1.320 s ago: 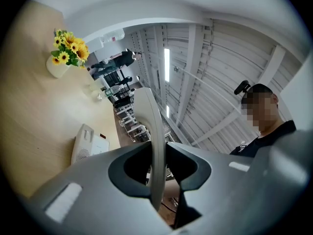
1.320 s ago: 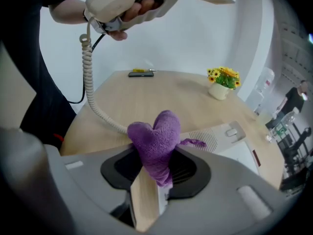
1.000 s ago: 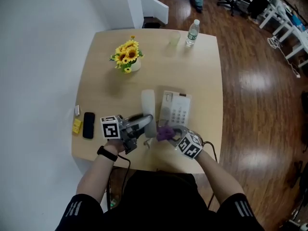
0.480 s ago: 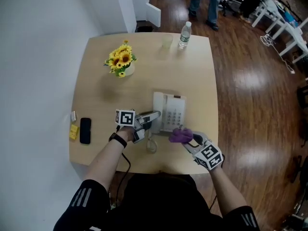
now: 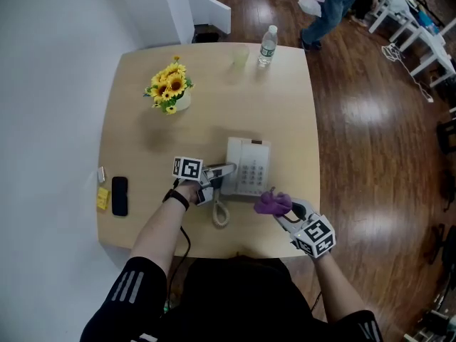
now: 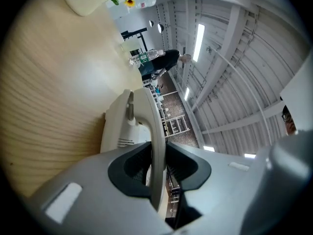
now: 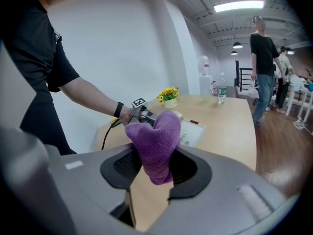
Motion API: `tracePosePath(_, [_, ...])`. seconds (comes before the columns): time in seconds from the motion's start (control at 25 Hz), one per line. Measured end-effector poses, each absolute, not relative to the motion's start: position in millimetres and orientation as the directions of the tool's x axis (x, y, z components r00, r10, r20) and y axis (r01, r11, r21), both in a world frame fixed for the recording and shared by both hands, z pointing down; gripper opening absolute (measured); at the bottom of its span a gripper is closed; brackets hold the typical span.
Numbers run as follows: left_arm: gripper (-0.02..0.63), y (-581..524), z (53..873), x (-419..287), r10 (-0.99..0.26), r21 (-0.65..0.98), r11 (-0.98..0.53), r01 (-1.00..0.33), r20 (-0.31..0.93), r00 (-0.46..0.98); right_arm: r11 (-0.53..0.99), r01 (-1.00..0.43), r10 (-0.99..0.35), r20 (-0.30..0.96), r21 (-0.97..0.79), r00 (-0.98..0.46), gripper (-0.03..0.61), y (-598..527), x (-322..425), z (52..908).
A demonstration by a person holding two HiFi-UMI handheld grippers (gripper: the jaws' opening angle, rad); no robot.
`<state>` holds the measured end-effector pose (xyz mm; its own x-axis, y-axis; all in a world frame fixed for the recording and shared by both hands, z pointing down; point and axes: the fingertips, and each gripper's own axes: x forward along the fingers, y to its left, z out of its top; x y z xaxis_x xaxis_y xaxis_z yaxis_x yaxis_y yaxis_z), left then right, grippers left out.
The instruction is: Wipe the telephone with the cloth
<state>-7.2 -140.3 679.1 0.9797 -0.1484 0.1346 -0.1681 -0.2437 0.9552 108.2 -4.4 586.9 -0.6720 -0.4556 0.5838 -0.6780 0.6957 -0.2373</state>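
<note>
At frame centre the left gripper point(image 5: 225, 171) has its jaws clamped tight on the cream plastic handset point(image 6: 146, 116), apparently steadying it against the cream push-button telephone point(image 5: 253, 168), while at lower right the right gripper point(image 5: 286, 211) pinches the purple fleecy cloth point(image 5: 271, 202) just beside the keypad, ready for wiping.

Fluffy cloth point(image 5: 271, 203), matt wooden table point(image 5: 135, 148)

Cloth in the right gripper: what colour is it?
Purple. The cloth shows best in the right gripper view.
</note>
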Motion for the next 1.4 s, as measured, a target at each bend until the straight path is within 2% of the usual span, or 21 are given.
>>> tracePosePath(0.4, [0.095, -143, 694, -3, -0.15, 0.966, -0.192, -0.172, 0.144, 0.978, 0.682, -0.682, -0.464, 0.565, -0.264, -0.682, 0.163, -12, 105, 581])
tracePosePath(0.6, [0.156, -147, 696, -21, -0.171, 0.967, -0.167, -0.193, 0.164, 0.971, 0.676, -0.684, -0.451, 0.581, -0.274, -0.678, 0.163, -8, 103, 586])
tracePosePath(0.84, [0.169, -135, 697, -28, -0.139, 0.956, -0.191, -0.221, 0.197, 0.97, 0.679, -0.682, -0.463, 0.561, -0.273, -0.686, 0.163, -10, 99, 586])
tracePosePath(0.96, [0.174, -136, 685, -29, -0.153, 0.94, -0.246, -0.235, 0.201, 0.967, 0.661, -0.691, -0.476, 0.549, -0.291, -0.687, 0.163, -14, 101, 583])
tracePosePath(1.28, [0.186, -117, 666, -65, -0.214, 0.826, -0.394, -0.403, 0.344, 0.914, 0.605, -0.717, -0.536, 0.488, -0.348, -0.689, 0.163, -25, 102, 563])
tracePosePath(1.4, [0.186, -102, 642, -80, -0.249, 0.759, -0.482, -0.438, 0.361, 0.899, 0.587, -0.725, -0.568, 0.455, -0.36, -0.686, 0.164, -24, 104, 555])
